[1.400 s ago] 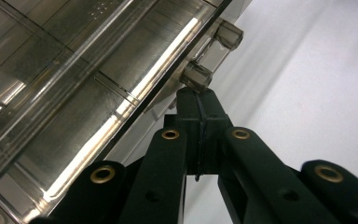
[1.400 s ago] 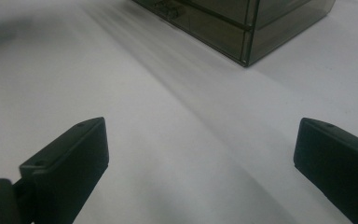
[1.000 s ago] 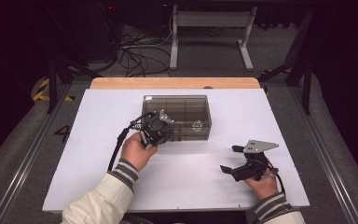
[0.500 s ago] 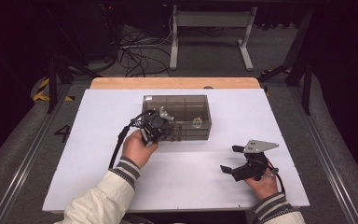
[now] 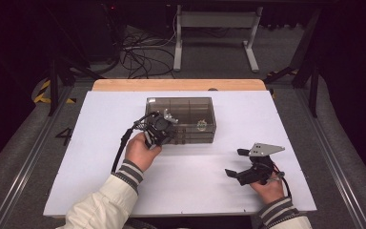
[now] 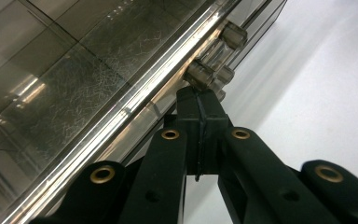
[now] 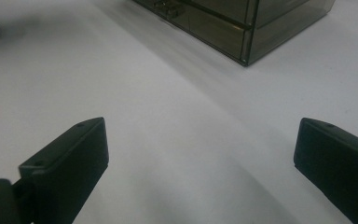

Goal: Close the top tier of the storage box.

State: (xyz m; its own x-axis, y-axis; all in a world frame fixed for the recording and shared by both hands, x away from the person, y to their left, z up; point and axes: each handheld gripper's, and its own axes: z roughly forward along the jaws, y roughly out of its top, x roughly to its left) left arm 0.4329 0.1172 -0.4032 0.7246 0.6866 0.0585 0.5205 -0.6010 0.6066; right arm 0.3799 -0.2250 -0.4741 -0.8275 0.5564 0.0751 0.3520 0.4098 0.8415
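Observation:
A smoky transparent compartment box [image 5: 181,110] with its lid down stands in the middle of the white table. At the box's front left, my left gripper [image 5: 167,134] is shut. In the left gripper view its pressed-together tips [image 6: 198,100] rest against the clear latch [image 6: 210,77] on the box's front edge [image 6: 121,112], with nothing between the jaws. My right gripper [image 5: 234,162] lies low near the table's front right, open and holding nothing. The right gripper view has its jaws wide apart [image 7: 200,154] over bare table, with the box corner [image 7: 247,32] farther off.
The white tabletop [image 5: 100,157] has bare room left of and in front of the box. A wooden strip [image 5: 178,85] runs along the far edge. Cables and a metal stand [image 5: 214,28] are on the floor beyond, and grey rails flank both sides.

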